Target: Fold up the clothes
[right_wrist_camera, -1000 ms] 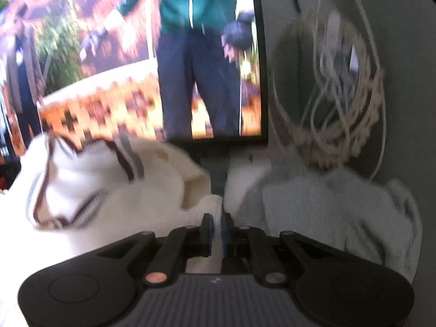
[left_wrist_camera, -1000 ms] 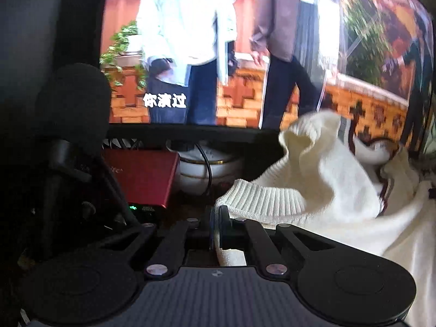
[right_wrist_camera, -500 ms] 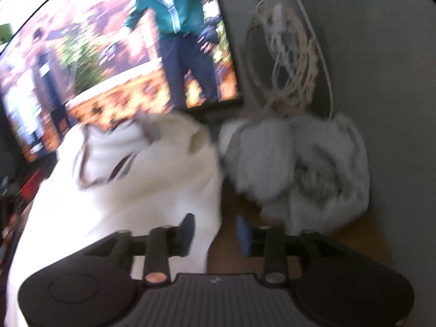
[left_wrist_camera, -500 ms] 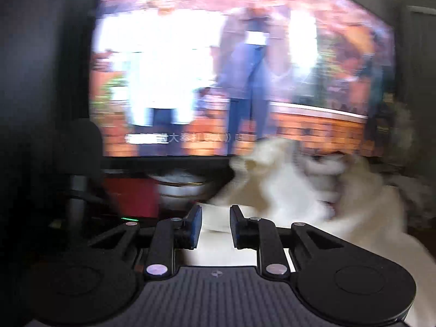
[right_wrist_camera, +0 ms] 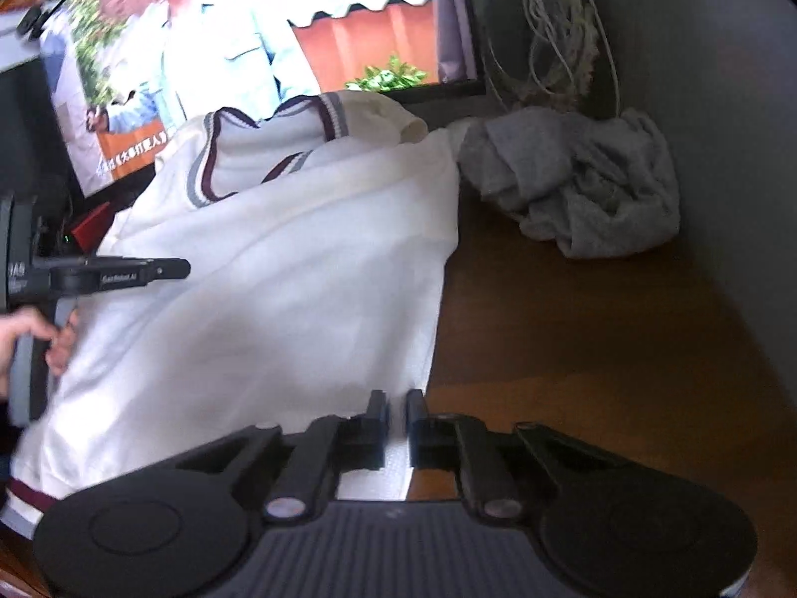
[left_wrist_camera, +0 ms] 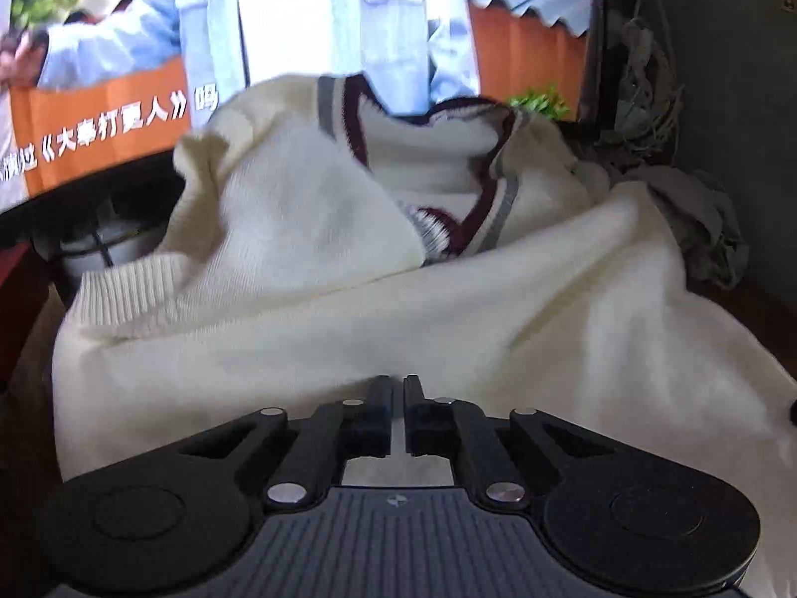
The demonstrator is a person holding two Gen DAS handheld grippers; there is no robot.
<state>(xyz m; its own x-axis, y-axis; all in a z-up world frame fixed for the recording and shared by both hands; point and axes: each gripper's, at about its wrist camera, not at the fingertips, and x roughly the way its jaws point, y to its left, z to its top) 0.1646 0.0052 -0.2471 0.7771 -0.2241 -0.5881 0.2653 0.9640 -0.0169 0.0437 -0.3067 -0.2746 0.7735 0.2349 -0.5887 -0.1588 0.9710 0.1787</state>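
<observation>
1. The right gripper [right_wrist_camera: 396, 401] has its jaws drawn nearly together, a thin gap left between the tips. A strip of white knit shows in that gap, so it looks clamped on the sweater's right side edge, low down toward the hem, though the contact itself is small in view.

2. The left gripper [left_wrist_camera: 397, 386] shows the same near-closed stance, with cream fabric filling the space behind and under the tips. Whether it pinches cloth or only hangs above it cannot be told from its own camera; in the right wrist view it sits over the sweater's left side, with a hand [right_wrist_camera: 30, 339] on its handle.

3. The sweater [right_wrist_camera: 279, 269] lies ahead of both sets of fingers on the wooden table [right_wrist_camera: 573, 349]. Its long axis runs away from the person: the maroon-striped hem nearest, the V-neck collar [left_wrist_camera: 448, 189] farthest, propped up against the screen [left_wrist_camera: 299, 15].

4. The far half is bunched, and a ribbed cuff [left_wrist_camera: 129, 289] lies folded across the left side.

5. The relation that matters: each gripper stands at its own side of the body, right at the edge, left inward of the left edge. The right one is nearer the bare table.

6. A grey cloth [right_wrist_camera: 578, 184] lies crumpled just beyond the sweater's far right corner, touching or nearly touching it.
</observation>
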